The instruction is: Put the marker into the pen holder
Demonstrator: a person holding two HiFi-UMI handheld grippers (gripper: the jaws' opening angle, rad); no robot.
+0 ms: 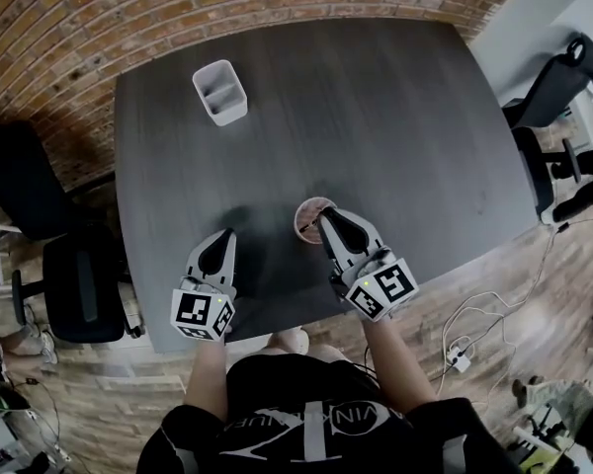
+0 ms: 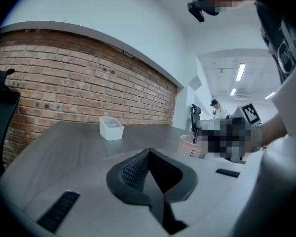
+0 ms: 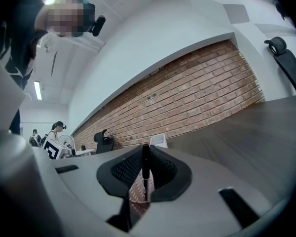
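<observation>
A pink mesh pen holder (image 1: 307, 222) stands on the dark table (image 1: 395, 117) near its front edge. My right gripper (image 1: 324, 219) is directly over the holder's right rim, shut on a thin black marker (image 3: 145, 168) that stands upright between the jaws. In the right gripper view the marker's lower end reaches down into the mesh holder (image 3: 137, 197). My left gripper (image 1: 223, 243) rests to the left of the holder, apart from it, with its jaws shut and nothing between them (image 2: 149, 152). From there the holder (image 2: 190, 146) appears off to the right.
A white rectangular bin (image 1: 220, 91) sits at the table's far left, also seen as a white bin (image 2: 111, 128) ahead of the left gripper. Black office chairs (image 1: 74, 284) stand left and right of the table. A brick wall runs behind it. Cables lie on the floor (image 1: 474, 324).
</observation>
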